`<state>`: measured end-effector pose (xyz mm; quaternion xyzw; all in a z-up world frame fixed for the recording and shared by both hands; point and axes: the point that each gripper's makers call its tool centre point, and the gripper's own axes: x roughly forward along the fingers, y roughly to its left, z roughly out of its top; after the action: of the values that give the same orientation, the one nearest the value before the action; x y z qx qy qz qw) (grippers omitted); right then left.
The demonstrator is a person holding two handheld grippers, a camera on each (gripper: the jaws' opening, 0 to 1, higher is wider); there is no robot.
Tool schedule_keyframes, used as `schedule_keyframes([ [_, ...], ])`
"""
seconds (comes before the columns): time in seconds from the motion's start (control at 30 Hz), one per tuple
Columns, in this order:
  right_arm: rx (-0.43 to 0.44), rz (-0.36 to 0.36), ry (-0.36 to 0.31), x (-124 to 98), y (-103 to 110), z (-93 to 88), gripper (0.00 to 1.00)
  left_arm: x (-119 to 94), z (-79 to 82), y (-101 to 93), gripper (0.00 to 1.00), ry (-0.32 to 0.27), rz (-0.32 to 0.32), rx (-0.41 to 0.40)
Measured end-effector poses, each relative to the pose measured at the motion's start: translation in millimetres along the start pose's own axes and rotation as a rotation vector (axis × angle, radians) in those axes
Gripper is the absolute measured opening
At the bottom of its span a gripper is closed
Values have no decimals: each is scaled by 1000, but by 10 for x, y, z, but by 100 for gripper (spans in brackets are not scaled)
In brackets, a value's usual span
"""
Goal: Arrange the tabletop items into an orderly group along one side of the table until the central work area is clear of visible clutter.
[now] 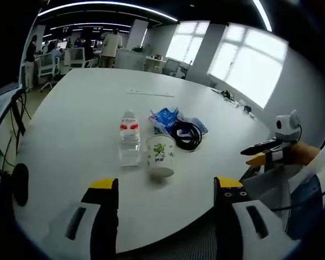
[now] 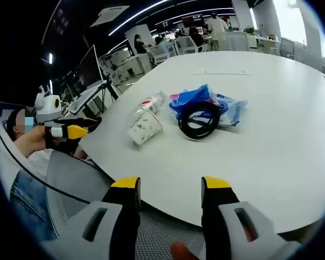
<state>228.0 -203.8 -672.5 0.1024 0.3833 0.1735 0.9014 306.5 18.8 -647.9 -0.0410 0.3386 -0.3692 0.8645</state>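
Both hand-held grippers, left [image 1: 166, 187] and right [image 2: 169, 184], were held open, empty, over the broad white office surface [image 1: 86, 108]; a clear plastic water bottle [image 1: 129, 137] was seen at 11 o'clock.

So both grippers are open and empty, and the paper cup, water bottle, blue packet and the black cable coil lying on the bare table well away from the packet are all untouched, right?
Not quite: the black cable coil lies on the blue packet, overlapping it, as the right gripper view shows. The rest holds: left gripper and right gripper are open and empty, and the paper cup and water bottle stand untouched.
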Motion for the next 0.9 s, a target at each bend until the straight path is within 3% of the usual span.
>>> schedule_keyframes([
  [0.53,36,-53,-24,5,-11,-2,42,-207,-36,130,72,-16,7,-17],
  [0.9,-38,-113,-31,-11,21,-22,42,-234,-31,169,72,-19,-35,18],
])
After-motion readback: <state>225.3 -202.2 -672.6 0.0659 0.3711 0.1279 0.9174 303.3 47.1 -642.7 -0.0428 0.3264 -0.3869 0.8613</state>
